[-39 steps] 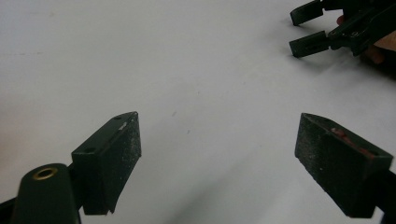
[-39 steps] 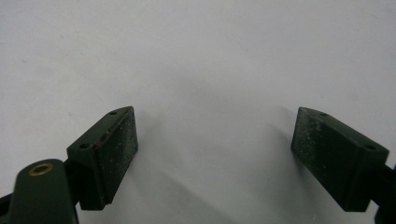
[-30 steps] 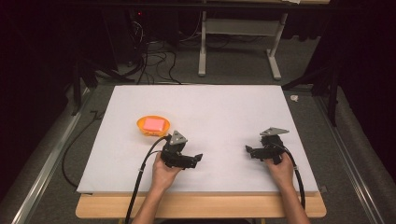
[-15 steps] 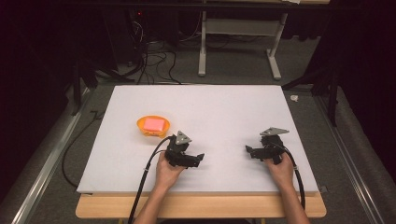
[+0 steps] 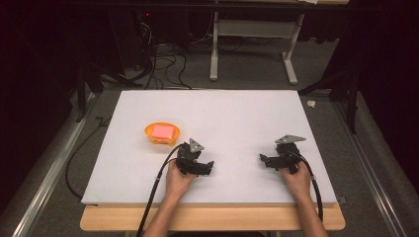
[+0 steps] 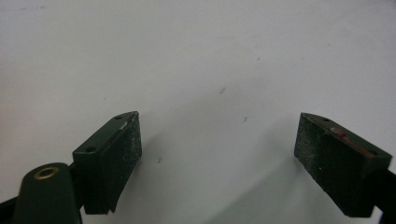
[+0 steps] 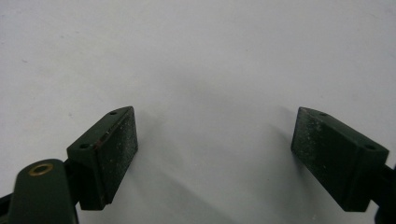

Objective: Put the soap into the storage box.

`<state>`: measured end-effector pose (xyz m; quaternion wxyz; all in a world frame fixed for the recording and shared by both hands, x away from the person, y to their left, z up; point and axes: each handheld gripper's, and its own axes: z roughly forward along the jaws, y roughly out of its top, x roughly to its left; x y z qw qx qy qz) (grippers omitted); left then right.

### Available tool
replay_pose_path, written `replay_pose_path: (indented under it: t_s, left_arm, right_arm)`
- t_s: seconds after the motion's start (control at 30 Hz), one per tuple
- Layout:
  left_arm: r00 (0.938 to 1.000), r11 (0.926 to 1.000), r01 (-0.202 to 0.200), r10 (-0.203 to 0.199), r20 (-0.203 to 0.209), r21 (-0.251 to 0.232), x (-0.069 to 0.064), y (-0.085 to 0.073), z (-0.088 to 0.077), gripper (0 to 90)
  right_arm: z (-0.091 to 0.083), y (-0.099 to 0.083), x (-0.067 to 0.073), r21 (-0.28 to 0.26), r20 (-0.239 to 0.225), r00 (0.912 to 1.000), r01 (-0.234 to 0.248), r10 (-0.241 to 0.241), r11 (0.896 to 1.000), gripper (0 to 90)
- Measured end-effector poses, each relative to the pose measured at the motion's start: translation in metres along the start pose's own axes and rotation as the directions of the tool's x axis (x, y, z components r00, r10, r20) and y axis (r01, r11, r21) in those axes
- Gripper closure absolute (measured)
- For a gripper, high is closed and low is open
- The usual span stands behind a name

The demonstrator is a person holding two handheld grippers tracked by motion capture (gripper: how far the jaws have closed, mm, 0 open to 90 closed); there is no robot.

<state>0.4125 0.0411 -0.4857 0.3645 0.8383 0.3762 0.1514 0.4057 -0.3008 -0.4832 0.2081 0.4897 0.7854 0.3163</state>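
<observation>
High view, layout: orange bowl (image 5: 161,134) sits on the white table (image 5: 247,113) at about 9 o'clock from centre, with a pink block (image 5: 163,131) inside it.
High view, left gripper (image 5: 205,168): near the front edge, just beside the bowl at the bowl's 4 o'clock, not touching it; nose points toward 3 o'clock.
High view, right gripper (image 5: 264,160): well apart at 3 o'clock, nose pointing toward 9 o'clock.
High view, change: over the last second the left gripper has drawn back slightly from the bowl toward the person; right gripper unmoved. Bowl and block unmoved.
Reading: release looks finished; both hands appear parked.
Left gripper view (image 6: 217,154): jaws spread wide over bare table, nothing between.
Right gripper view (image 7: 215,149): jaws spread wide, nothing between.
</observation>
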Motion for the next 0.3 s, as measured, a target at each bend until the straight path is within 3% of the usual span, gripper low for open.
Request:
replay_pose_path:
  t_s: [0.2, 0.3]
  left_arm:
    - [0.9997, 1.0, -0.006, 0.006, -0.024, -0.006, -0.0024, -0.0006, 0.0007, 14.5]
    - [0.9999, 1.0, 0.006, -0.006, -0.015, -0.007, -0.0012, -0.0007, 0.001, 14.4]
  right_arm:
    - [0.0, 0.0, 0.0, 0.0, 0.0, 1.0, -0.001, 0.001, 1.0, 15.2]
    - [0.0, 0.0, 0.0, 0.0, 0.0, 1.0, -0.001, 0.001, 1.0, 15.2]
